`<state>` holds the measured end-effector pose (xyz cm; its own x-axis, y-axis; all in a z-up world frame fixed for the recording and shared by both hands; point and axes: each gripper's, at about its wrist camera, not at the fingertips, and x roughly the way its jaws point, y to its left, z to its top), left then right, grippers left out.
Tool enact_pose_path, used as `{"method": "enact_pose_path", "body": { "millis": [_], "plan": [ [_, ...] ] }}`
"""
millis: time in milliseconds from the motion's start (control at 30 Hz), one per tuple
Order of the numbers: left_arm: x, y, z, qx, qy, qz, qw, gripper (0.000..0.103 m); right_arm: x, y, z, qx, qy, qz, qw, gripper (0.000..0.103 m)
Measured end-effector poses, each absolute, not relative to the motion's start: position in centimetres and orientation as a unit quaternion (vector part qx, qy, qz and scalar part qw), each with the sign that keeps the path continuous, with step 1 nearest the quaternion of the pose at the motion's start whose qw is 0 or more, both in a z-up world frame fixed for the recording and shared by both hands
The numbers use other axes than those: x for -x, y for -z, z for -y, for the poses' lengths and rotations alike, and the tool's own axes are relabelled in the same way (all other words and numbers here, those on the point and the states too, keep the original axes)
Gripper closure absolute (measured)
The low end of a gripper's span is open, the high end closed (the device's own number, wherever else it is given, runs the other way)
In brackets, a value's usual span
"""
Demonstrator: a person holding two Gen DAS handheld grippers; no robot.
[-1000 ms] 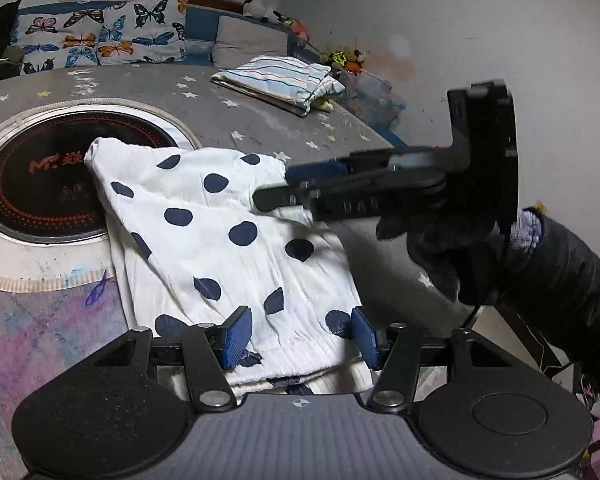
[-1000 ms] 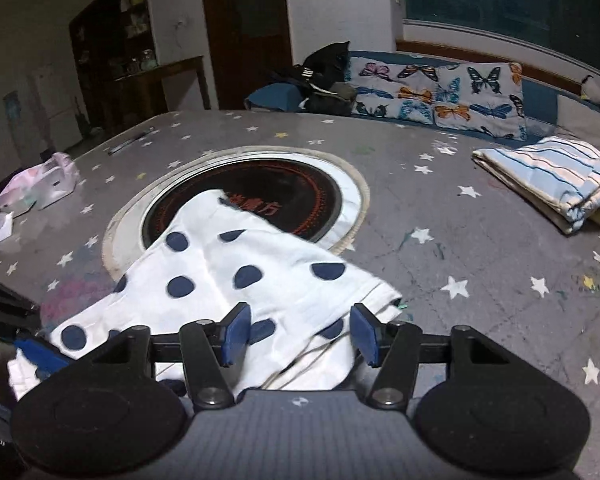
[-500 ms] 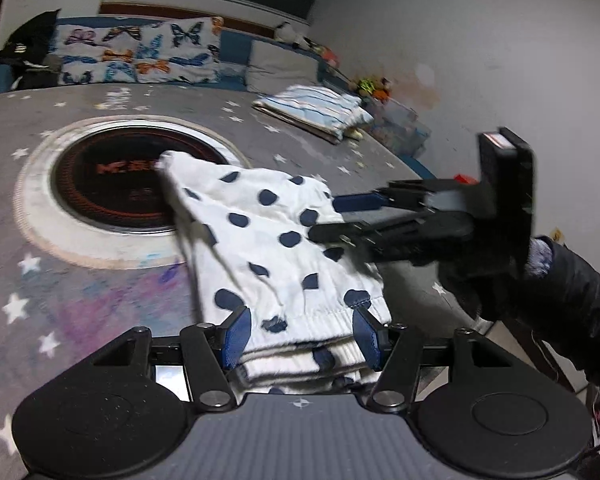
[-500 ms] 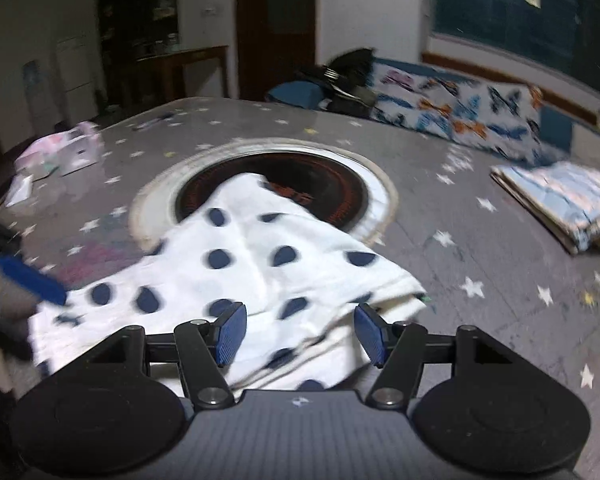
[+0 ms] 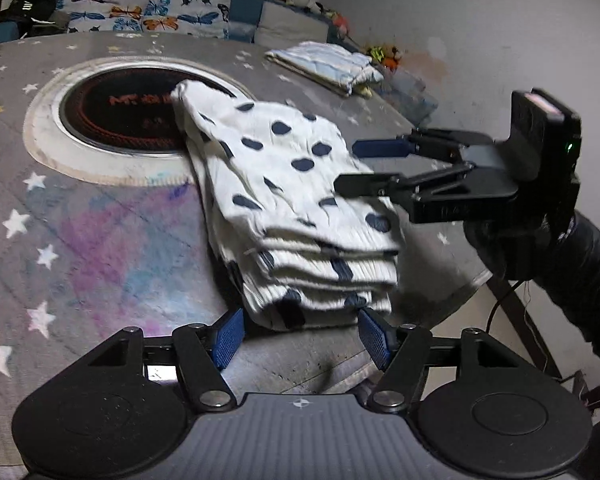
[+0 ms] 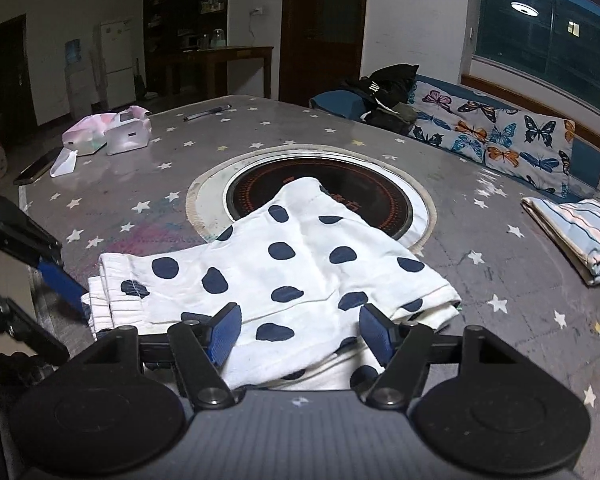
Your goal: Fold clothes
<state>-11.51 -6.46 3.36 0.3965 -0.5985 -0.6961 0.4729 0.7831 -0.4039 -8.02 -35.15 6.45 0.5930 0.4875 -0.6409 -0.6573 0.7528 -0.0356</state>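
Note:
A folded white garment with navy dots (image 5: 284,184) lies on the grey star-patterned table cover (image 5: 80,240), its far end over the round cooktop (image 5: 120,120). My left gripper (image 5: 300,336) sits at the garment's stacked near edge with its jaws opening, blue pads either side and not pressing. My right gripper (image 5: 345,166) hovers at the garment's right side, held by a gloved hand. In the right wrist view the garment (image 6: 284,264) lies flat under and between the pads of the right gripper (image 6: 299,334), whose jaws are opening. The left gripper (image 6: 74,326) shows at the left edge.
A folded striped cloth (image 6: 580,236) lies at the table's far right. Pink and white boxes (image 6: 108,132), a phone (image 6: 36,166) and a pen (image 6: 208,112) sit at the far left. Butterfly cushions (image 5: 148,4) line the bench behind. The table edge runs close on the right.
Both grippers have drawn back from the garment and their jaws have widened. The garment now lies flat with its stacked edge in front of the left pads.

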Motion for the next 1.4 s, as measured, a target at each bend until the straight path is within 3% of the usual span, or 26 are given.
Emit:
{"method": "enact_pose_path", "body": {
  "millis": [133,333,433,800,1200,1400],
  "plan": [
    [11.2,-2.8,6.5,0.075,0.312,-0.45,0.833,0.051,8.3,-6.3,35.3,0.132,-0.327,-0.313,0.882,0.035],
    [10.9,-2.5,5.6,0.076,0.289,-0.447,0.843,0.087,8.2,-6.1,35.1,0.127,-0.33,-0.314,0.881,0.035],
    [10.6,-2.5,5.1,0.081,0.276,-0.444,0.849,0.092,8.3,-6.2,34.8,0.126,-0.334,-0.313,0.88,0.035],
    [5.7,-2.7,2.2,0.077,0.206,-0.416,0.882,0.095,9.1,-6.6,32.9,0.142,-0.357,-0.296,0.875,0.035],
    [-2.1,-3.2,1.2,0.08,0.175,-0.415,0.889,0.095,10.9,-6.3,27.6,0.243,-0.417,-0.256,0.838,0.031],
    [-2.3,-2.9,0.0,0.109,0.168,-0.425,0.883,0.086,11.7,-4.7,23.8,0.327,-0.422,-0.226,0.814,0.031]
  ]
}}
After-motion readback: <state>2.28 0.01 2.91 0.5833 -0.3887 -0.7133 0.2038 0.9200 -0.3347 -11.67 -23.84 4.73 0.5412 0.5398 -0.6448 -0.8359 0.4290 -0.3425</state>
